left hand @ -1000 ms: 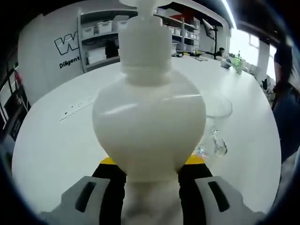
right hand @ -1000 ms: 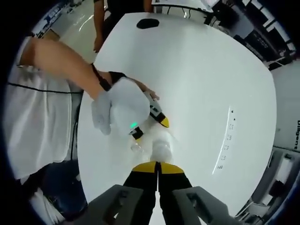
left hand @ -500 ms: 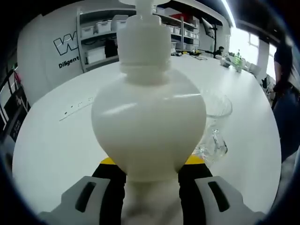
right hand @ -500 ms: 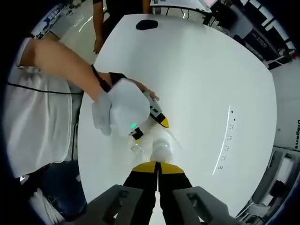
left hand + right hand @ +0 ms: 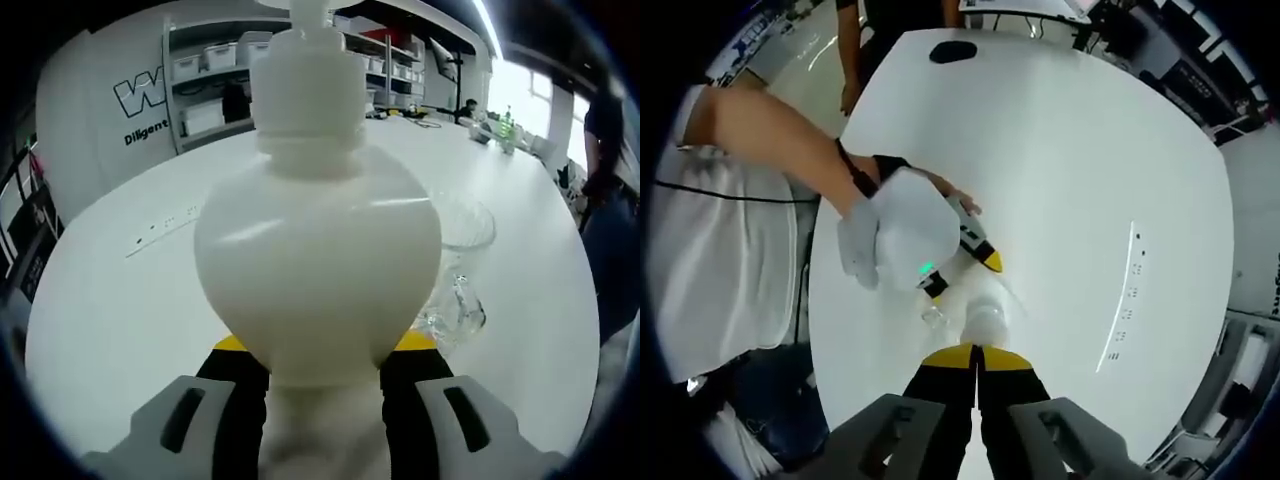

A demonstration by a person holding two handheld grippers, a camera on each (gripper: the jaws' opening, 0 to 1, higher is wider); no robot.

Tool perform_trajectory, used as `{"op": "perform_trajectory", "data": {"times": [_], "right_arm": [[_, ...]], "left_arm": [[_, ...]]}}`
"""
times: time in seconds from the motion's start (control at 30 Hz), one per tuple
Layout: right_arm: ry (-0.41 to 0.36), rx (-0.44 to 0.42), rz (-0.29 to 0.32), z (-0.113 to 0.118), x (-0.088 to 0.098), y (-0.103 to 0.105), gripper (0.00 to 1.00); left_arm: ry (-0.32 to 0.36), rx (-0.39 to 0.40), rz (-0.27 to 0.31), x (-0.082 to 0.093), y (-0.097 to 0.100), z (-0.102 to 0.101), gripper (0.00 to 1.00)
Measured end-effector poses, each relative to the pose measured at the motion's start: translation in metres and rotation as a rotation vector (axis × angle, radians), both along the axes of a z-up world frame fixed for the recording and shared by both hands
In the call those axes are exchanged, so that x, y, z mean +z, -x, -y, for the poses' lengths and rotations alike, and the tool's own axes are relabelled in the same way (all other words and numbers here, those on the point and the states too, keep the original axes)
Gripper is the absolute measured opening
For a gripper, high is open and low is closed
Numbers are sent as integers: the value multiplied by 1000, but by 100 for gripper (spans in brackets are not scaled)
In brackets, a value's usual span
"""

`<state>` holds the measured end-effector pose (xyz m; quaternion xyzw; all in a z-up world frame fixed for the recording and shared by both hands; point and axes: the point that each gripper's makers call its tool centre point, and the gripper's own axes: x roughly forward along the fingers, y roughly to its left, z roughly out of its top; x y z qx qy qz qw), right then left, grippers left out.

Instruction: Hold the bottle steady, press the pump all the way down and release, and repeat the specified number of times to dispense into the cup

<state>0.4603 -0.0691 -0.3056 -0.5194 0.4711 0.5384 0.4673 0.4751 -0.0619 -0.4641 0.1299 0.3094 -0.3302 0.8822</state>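
**Left tongs clamp bottle; right tongs sit over the pump**

The round white desk (image 5: pixel 110 330) carries the white bulbous pump bottle (image 5: pixel 317 270), clamped low by the left tongs (image 5: pixel 322 365). Its pump top is cut off above. The clear glass cup (image 5: pixel 462 265) stands right, half hidden. The right tongs (image 5: pixel 978 362) are together above the pump head (image 5: pixel 983 322); contact is unclear.

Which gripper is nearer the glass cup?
Left. The left gripper clamps the bottle right beside the cup; the right gripper sits shut above the pump.
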Motion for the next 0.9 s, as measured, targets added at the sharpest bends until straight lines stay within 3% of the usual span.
{"op": "perform_trajectory", "data": {"times": [0.9], "right_arm": [[-22,13,-2,2,1,2,0]], "left_arm": [[-2,1,-4,-1,1,0,42]]}}
